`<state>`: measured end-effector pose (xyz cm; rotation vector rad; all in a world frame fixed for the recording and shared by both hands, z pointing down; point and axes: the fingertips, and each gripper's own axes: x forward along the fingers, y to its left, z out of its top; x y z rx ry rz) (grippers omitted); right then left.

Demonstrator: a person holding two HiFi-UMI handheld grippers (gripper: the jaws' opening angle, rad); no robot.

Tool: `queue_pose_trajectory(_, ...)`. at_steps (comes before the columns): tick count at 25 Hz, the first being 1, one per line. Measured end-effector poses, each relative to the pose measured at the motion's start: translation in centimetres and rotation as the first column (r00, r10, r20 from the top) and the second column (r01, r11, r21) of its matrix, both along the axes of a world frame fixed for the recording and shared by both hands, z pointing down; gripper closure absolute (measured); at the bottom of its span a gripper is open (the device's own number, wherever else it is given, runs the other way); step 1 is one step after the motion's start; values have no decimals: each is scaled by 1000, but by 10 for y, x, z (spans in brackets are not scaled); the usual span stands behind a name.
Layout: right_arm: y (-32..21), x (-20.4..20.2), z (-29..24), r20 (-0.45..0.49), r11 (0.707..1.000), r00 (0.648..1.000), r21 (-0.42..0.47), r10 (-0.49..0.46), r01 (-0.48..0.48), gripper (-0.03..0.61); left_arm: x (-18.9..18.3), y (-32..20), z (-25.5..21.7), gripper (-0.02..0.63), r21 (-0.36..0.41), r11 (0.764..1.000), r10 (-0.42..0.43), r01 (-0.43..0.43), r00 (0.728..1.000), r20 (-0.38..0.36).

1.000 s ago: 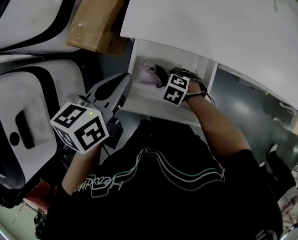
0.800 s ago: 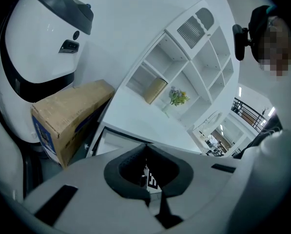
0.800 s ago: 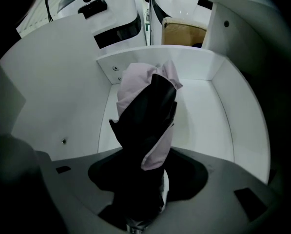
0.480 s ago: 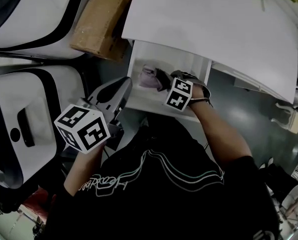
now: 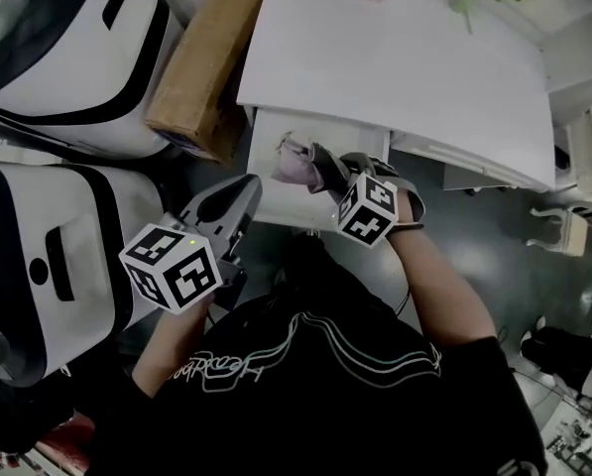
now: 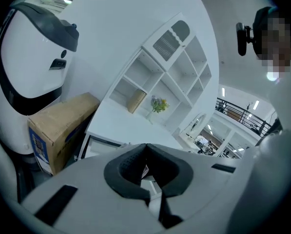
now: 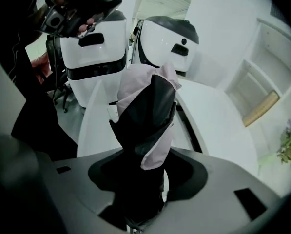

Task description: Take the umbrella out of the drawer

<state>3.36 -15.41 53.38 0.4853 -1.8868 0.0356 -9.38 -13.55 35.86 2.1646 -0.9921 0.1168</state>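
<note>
We hold folded pink-and-black fabric umbrella (image 7: pixel 147 106) clamped in right gripper (image 7: pixel 144 177), long axis along jaws, over pulled-out white drawer (image 5: pixel 276 204); left gripper (image 6: pixel 146 147) jaws together, empty, farther off.

Umbrella (image 7: pixel 147 106): thin cloth, pale lilac and black panels, matt, creased and bunched.
Right gripper (image 7: pixel 145 179) and left gripper (image 6: pixel 145 152) bodies: grey moulded plastic, matt, smooth.
Fingers (image 6: pixel 125 174): black, rubbery look, fine pebbled texture.
Marker cube (image 5: pixel 172 268): matt white faces, black print.
Counter (image 5: pixel 395 58) top: white, smooth, low sheen. Drawer (image 5: pixel 294 204) inside has the same white finish.
Cardboard box (image 5: pixel 201 67), far left: brown, matt, slightly rough.
Machine shells (image 5: pixel 67 38), left: glossy white plastic with black trim.
Floor (image 5: pixel 474 236), right: grey, polished, shows reflections.
</note>
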Motion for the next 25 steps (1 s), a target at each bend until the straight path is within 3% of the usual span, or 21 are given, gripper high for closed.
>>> queue_pose_trajectory(6,12,5,-80,132,982,984,136,116,-134,351,6,24,-35,595,90,995,33,-31,999,-28)
queue_pose_trajectory(9,27,4,-122,243,960,952,164,184,-228,351,9,42,-58,595,118,992,55,-52,998,-28)
queue_pose_trajectory(12,44,-2,-156,395,933,883,142,254,-332,351,8,59,-74,595,150,986,72,-68,997,-23)
queue_pose_trajectory(16,61,-6,-197,559,909,783,115,274,-400,351,10,73,-100,595,209,974,92,-86,996,-18)
queue_pose_trajectory(19,75,-5,-225,672,901,684,57,284,-430,351,13,79,-117,595,243,964,111,-105,994,-12)
queue_pose_trajectory(21,86,-2,-240,729,897,623,28,283,-441,351,17,86,-123,595,249,961,127,-121,992,-7)
queue_pose_trajectory(25,102,4,-265,797,875,543,40,263,-482,351,25,99,-129,595,260,953,161,-156,987,0)
